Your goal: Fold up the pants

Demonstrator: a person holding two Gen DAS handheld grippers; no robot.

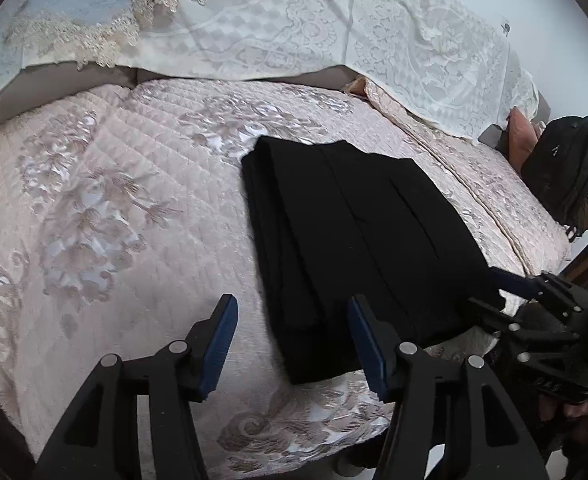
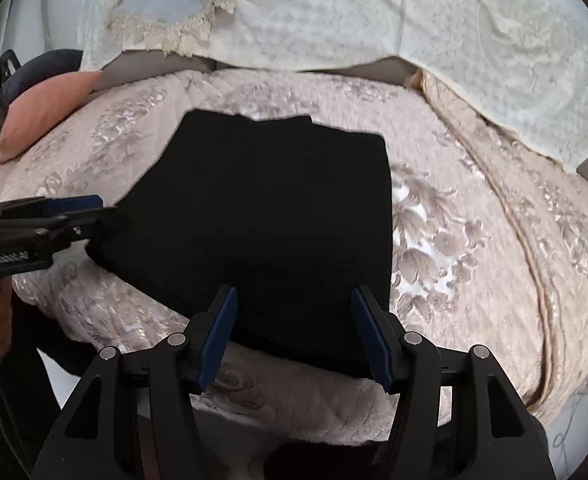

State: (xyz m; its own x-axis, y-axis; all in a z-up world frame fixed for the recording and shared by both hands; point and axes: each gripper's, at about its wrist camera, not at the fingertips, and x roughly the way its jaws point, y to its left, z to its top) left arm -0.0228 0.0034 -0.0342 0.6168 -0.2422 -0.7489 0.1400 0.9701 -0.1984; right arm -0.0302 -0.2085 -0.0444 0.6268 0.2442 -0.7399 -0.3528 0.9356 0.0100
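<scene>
- Bed (image 1: 113,208): pink quilted floral cover; white lace cloth (image 1: 294,28) draped behind it.
- Pants (image 1: 358,232): black, folded into a flat rectangle, lying on the bed near its front edge.
- Left gripper (image 1: 291,344): fingers spread wide, holding nothing, hovering over the near end of the pants.
- Right gripper (image 2: 294,334): fingers spread wide, holding nothing, just above the near edge of the pants.
- Black bag (image 1: 562,168): at the far right of the bed, beside a pink cushion (image 1: 520,140).

You have bare bedspread (image 1: 113,208) to pass over left of the folded pants (image 1: 358,232); on their right, a black backpack (image 1: 562,168) blocks the bed's far corner
</scene>
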